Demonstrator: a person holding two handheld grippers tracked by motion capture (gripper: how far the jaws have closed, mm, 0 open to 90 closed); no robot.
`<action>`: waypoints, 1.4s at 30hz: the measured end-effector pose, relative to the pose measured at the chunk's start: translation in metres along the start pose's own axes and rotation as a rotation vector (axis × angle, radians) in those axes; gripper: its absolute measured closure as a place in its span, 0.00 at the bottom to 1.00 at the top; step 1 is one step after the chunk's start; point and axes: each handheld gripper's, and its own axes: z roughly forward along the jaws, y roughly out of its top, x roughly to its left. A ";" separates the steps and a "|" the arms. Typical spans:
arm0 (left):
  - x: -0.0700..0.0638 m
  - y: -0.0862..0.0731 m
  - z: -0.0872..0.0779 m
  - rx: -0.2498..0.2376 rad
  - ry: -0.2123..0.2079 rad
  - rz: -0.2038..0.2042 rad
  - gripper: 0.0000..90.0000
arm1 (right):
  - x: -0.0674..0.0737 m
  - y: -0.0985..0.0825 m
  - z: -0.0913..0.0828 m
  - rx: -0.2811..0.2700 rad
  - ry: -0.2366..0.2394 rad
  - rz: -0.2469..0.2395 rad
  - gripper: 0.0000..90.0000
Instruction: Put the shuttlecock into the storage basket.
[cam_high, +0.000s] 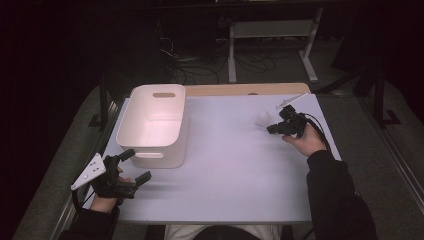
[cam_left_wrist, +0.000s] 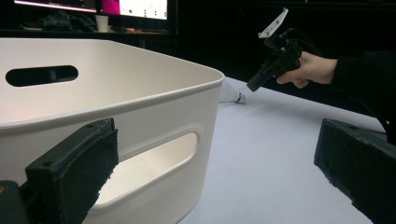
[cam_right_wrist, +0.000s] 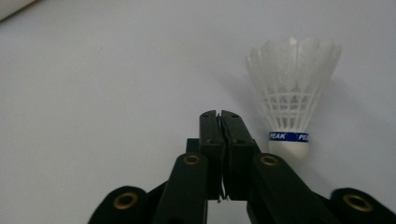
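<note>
The right gripper (cam_right_wrist: 219, 114) has its jaws pressed together with nothing between them, the two pads meeting face to face in the right gripper view. Just beside that closed tip, at about two o'clock from it in that view, a white shuttlecock (cam_right_wrist: 292, 93) stands with its cork end towards the camera and its skirt flaring away; a blue band with lettering circles the base of the skirt. The shuttlecock is beside the jaws, not between them. In the high view the right gripper (cam_high: 274, 128) sits towards three o'clock on the pale table (cam_high: 240, 170), with the shuttlecock (cam_high: 263, 120) just off its tip towards nine o'clock. The left gripper (cam_high: 136, 165) is held near the table's seven o'clock corner with its jaws standing wide apart and empty. Directly past it, at about one o'clock from that gripper, rests a white bin (cam_high: 155, 125) with handle slots in its end walls; one jaw lies close to the bin's near wall, though contact cannot be judged. The bin's inside, as far as visible, holds nothing.
</note>
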 end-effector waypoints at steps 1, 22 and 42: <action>0.000 0.000 0.000 0.000 0.001 0.000 0.00 | -0.001 0.001 -0.002 -0.006 -0.001 0.001 0.93; 0.000 0.000 0.000 0.001 0.000 -0.002 0.00 | -0.021 0.024 -0.030 -0.035 -0.039 0.050 0.45; 0.001 0.000 0.000 0.006 0.004 -0.004 0.00 | -0.046 0.023 -0.010 0.056 -0.063 0.065 0.00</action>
